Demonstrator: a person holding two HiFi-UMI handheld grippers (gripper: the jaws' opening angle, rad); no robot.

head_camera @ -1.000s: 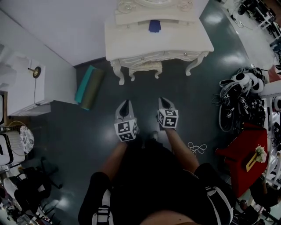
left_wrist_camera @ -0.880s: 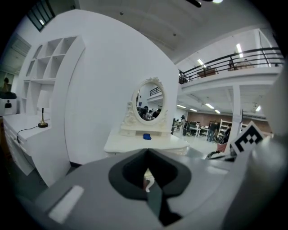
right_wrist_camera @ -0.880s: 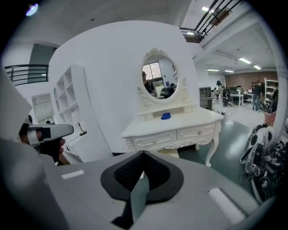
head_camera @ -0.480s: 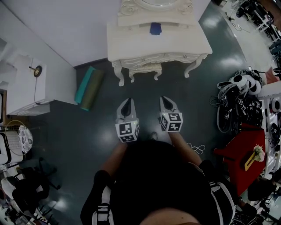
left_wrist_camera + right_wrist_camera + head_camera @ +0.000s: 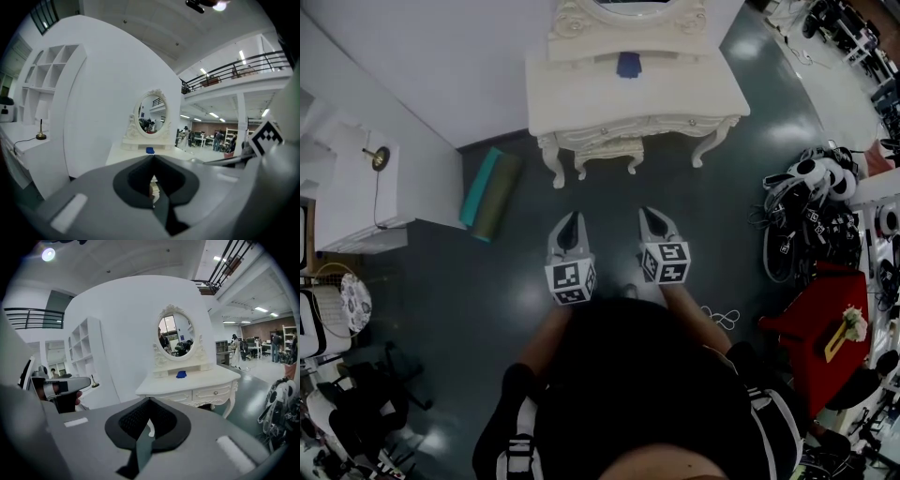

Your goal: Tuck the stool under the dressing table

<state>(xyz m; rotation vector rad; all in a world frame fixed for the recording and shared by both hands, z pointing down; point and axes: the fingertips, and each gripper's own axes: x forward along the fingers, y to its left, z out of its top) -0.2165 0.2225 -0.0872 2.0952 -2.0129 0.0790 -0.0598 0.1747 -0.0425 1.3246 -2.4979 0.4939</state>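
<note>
Dark glossy floor (image 5: 722, 206), white wall (image 5: 441, 66) behind, open workshop off to the right. Cream dressing table (image 5: 581, 94) sits against the wall with an oval mirror (image 5: 175, 336) and a small blue item (image 5: 628, 62) on top.

Stool (image 5: 611, 148) is under the table, between the front legs. Only its carved front edge and short legs show below the drawer apron. Its wide side runs parallel to the table front.

Left gripper (image 5: 569, 225) and right gripper (image 5: 650, 217) are held side by side, tips aimed at the table, well apart from it. The stool lies dead ahead on the centreline between them, so neither hand is clearly nearer. Both sets of jaws are fully closed, with nothing pinched in either gripper view.

My read: the tuck looks done, or at most needs a straight push square to the table front.

Clutter: rolled teal mat (image 5: 490, 192) by the wall on the left, heap of headsets and cables (image 5: 811, 220) on the right, red piece (image 5: 814, 333) nearer the person. None of it is in the push line.
</note>
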